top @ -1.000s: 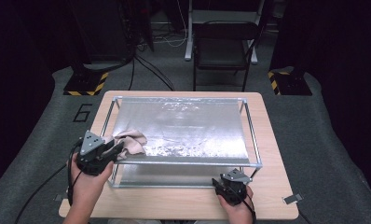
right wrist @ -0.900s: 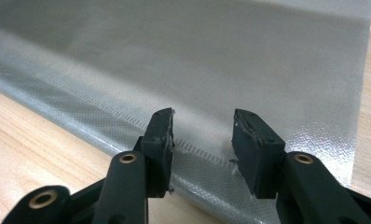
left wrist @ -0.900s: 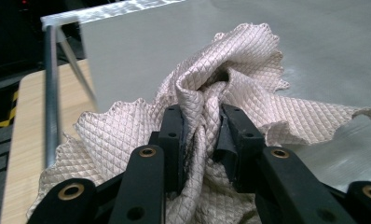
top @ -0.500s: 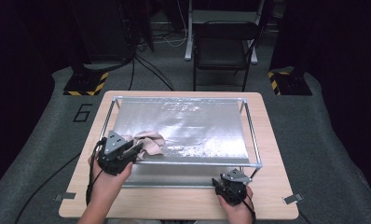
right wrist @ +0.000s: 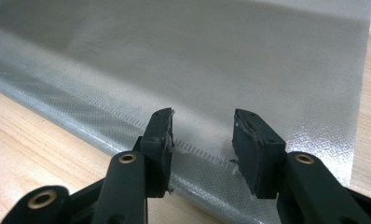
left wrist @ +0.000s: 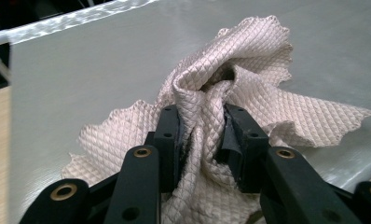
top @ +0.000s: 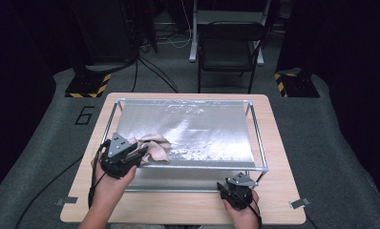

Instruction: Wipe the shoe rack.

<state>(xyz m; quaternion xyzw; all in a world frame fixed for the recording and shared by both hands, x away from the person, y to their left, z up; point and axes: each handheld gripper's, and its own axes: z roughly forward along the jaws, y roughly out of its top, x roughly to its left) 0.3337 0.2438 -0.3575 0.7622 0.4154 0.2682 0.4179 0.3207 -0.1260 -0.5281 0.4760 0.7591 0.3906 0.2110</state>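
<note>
At the left near corner of the silver sheet (top: 193,131), my left gripper (left wrist: 202,135) pinches the bunched pink cloth (left wrist: 249,88); its jaws have just been easing apart. My right gripper (right wrist: 202,135) stands spread, empty, over the sheet's near edge. Judged partway: speckled residue (top: 197,153) along the near edge remains unwiped.

Wooden table (top: 283,200) at lower centre of the high view, on grey carpet (top: 331,143). Black chair (top: 228,45) at top centre, behind the table. Yellow-black striped bases at upper left (top: 85,88) and upper right (top: 293,83). Number 6 (top: 84,115) on the floor, left. Tape strips (top: 299,203) near the lower corners.
</note>
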